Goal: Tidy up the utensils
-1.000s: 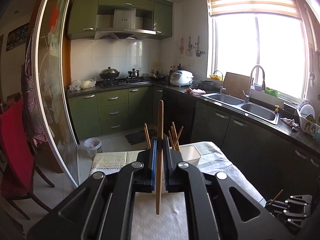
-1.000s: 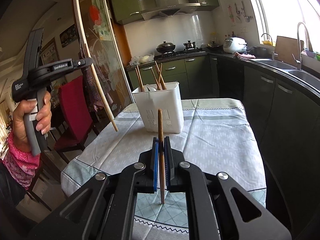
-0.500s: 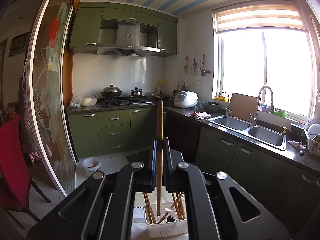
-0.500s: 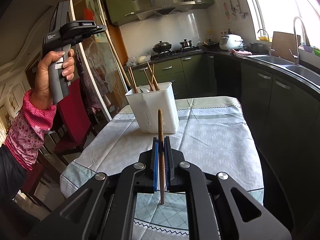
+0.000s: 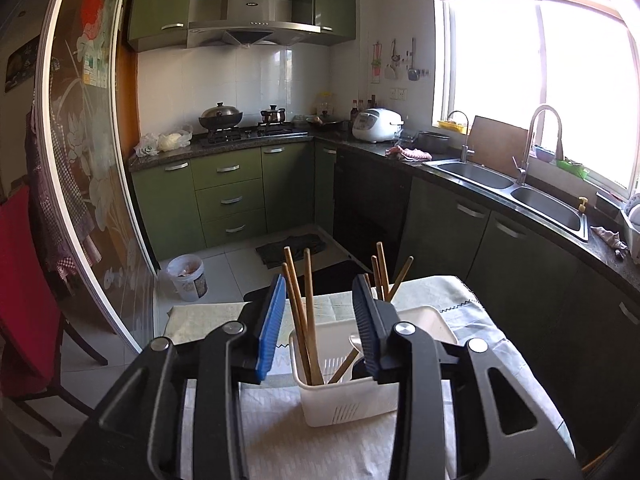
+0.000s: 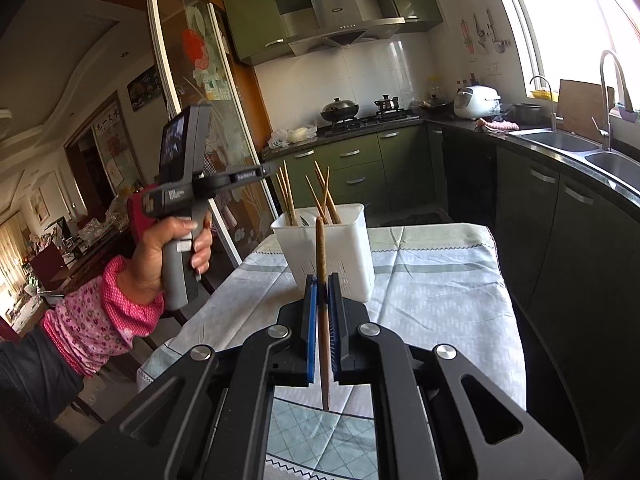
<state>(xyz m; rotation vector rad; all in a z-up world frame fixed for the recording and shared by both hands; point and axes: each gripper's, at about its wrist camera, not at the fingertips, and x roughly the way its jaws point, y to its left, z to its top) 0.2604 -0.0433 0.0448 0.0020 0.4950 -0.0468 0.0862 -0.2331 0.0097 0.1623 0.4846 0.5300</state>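
Observation:
A white utensil holder [image 5: 348,396] stands on the table with several wooden chopsticks [image 5: 302,312] and a spoon in it. My left gripper [image 5: 320,324] is open and empty, just above and in front of the holder's left part. It also shows in the right wrist view [image 6: 268,168], held high at the left of the holder [image 6: 336,252]. My right gripper [image 6: 322,304] is shut on a single upright wooden chopstick [image 6: 322,280], a short way in front of the holder.
The table carries a pale patterned cloth [image 6: 432,280]. A red chair [image 5: 24,280] and a glass sliding door [image 5: 92,160] stand at the left. Green kitchen cabinets and a sink [image 5: 520,196] line the back and right.
My left gripper has opened and let go of its chopstick, which now stands in the holder. The left gripper came down over the holder. The right gripper kept its chopstick and barely moved.

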